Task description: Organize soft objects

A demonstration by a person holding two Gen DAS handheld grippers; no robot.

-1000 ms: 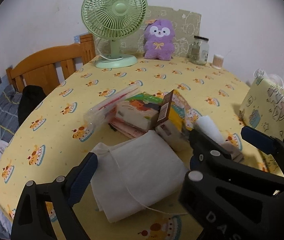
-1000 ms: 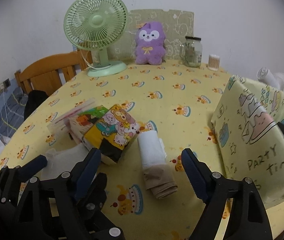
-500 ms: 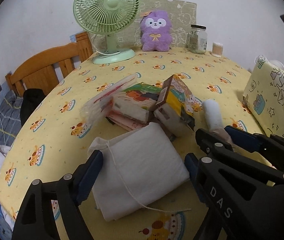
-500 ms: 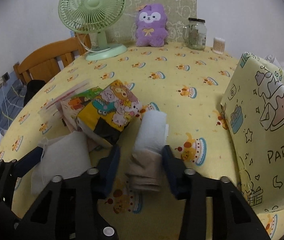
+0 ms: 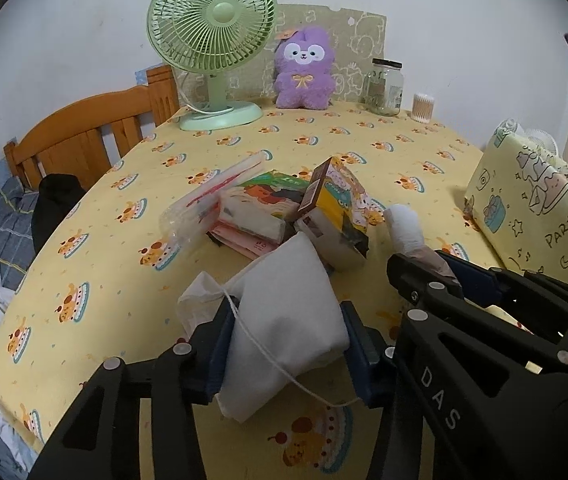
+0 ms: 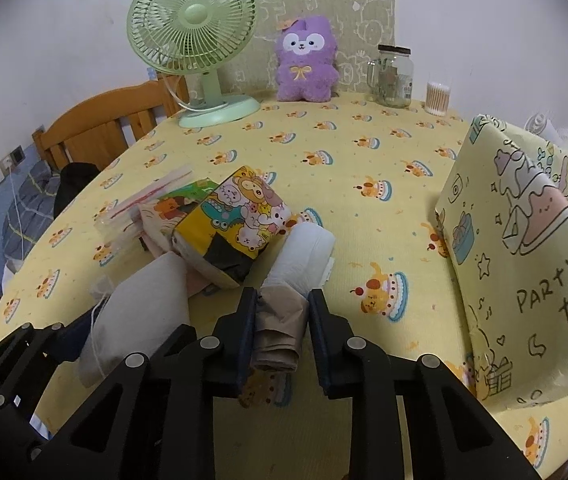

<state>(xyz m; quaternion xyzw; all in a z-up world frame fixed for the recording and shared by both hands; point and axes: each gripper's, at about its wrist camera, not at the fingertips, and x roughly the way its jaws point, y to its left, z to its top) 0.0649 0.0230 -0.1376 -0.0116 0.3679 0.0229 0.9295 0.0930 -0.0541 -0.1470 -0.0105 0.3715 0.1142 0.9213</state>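
My left gripper [image 5: 287, 344] is shut on a white drawstring cloth pouch [image 5: 287, 312], squeezed and lifted at its near end; it also shows in the right wrist view [image 6: 140, 312]. My right gripper [image 6: 280, 332] is shut on the tan end of a rolled white-and-tan cloth [image 6: 284, 312] lying on the table; the roll shows in the left wrist view [image 5: 405, 228]. A cartoon-printed tissue pack [image 6: 236, 220] and a second tissue pack [image 5: 260, 204] lie just beyond, on pink packets and a clear zip bag [image 5: 208, 200].
A yellow "Party Time" fabric bin [image 6: 523, 264] stands at the right. At the table's far edge stand a green fan [image 5: 212, 52], a purple plush [image 5: 303, 68], a glass jar [image 5: 383, 88] and a cotton-swab tub [image 5: 423, 107]. A wooden chair [image 5: 84, 136] is at left.
Both grippers have closed: the left onto the white pouch, bunching and lifting it, the right onto the tan end of the rolled cloth. Both moved forward toward the pile.
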